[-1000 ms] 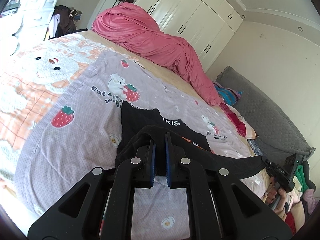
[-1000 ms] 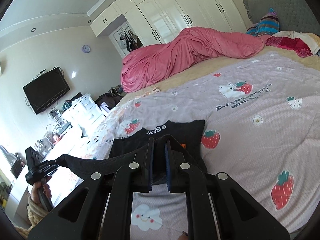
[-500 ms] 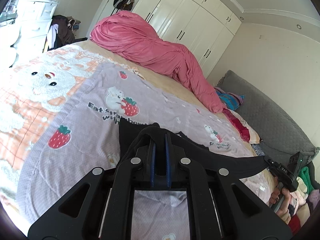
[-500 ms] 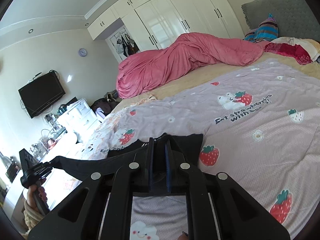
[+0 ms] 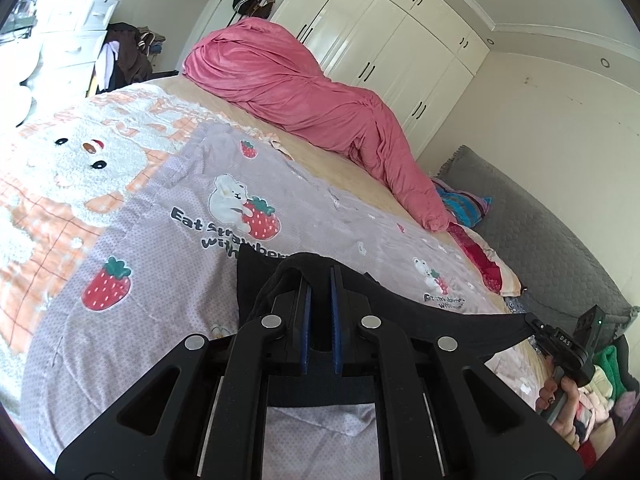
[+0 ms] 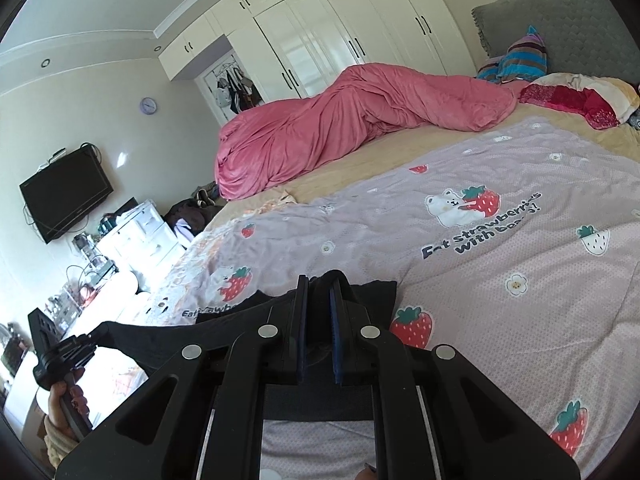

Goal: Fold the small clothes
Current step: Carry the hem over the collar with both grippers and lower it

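A small black garment (image 5: pixel 432 320) hangs stretched between my two grippers above the lilac strawberry blanket (image 5: pixel 168 264). My left gripper (image 5: pixel 319 276) is shut on one corner of its edge. The right gripper (image 6: pixel 318 284) is shut on the other corner. From the left wrist view the right gripper (image 5: pixel 560 344) shows at the far right, held by a hand. From the right wrist view the left gripper (image 6: pixel 60 352) shows at the lower left, with the black garment (image 6: pixel 160 340) taut toward it. The garment's lower part (image 6: pixel 372 296) lies on the blanket beneath the fingers.
A bundled pink duvet (image 5: pixel 288 84) lies across the far side of the bed, with pillows (image 6: pixel 580 100) and a grey headboard (image 5: pixel 540 240) at the head end. A pile of clothes (image 5: pixel 600 392) sits past the bed's right edge. White drawers (image 6: pixel 144 236) and a TV (image 6: pixel 64 192) stand beyond the foot.
Both grippers have carried the held edge forward over the bed. The garment's white lettering, visible a second ago, is now hidden behind the raised edge and the fingers.
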Motion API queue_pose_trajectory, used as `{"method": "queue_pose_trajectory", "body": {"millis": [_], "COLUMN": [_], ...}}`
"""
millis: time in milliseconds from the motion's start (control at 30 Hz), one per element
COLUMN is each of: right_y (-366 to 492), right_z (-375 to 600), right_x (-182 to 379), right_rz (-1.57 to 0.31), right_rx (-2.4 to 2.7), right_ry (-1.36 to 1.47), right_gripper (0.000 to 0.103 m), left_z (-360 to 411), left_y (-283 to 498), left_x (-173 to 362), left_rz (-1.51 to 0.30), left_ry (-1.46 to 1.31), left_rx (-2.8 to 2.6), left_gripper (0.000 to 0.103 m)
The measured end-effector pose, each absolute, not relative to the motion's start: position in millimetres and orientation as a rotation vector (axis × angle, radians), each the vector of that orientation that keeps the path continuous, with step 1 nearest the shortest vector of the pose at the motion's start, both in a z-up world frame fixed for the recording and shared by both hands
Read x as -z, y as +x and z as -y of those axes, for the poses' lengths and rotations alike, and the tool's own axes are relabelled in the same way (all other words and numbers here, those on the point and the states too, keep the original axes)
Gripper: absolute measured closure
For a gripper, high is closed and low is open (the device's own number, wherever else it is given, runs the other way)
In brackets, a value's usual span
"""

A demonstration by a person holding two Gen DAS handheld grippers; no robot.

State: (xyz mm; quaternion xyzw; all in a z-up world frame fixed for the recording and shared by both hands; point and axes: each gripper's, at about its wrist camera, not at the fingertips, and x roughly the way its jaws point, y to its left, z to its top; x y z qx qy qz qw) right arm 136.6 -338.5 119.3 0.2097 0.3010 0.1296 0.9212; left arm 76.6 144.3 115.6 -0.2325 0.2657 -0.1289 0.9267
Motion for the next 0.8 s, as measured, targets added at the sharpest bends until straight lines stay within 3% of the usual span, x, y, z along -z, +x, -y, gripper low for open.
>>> {"method": "queue_pose_trajectory", "body": {"millis": [800], "right_y": [196], "right_z": [323], "right_x": [-93], "right_rz": [-0.661], "right_rx": [-0.170], "right_ry": [0.382], "right_gripper": [0.094], "left_z": [-144], "left_y": [135], "left_x": [-92], "left_rz": [-0.573], "left_ry": [-0.465], "left_rx": [0.208], "left_gripper": [0.100]}}
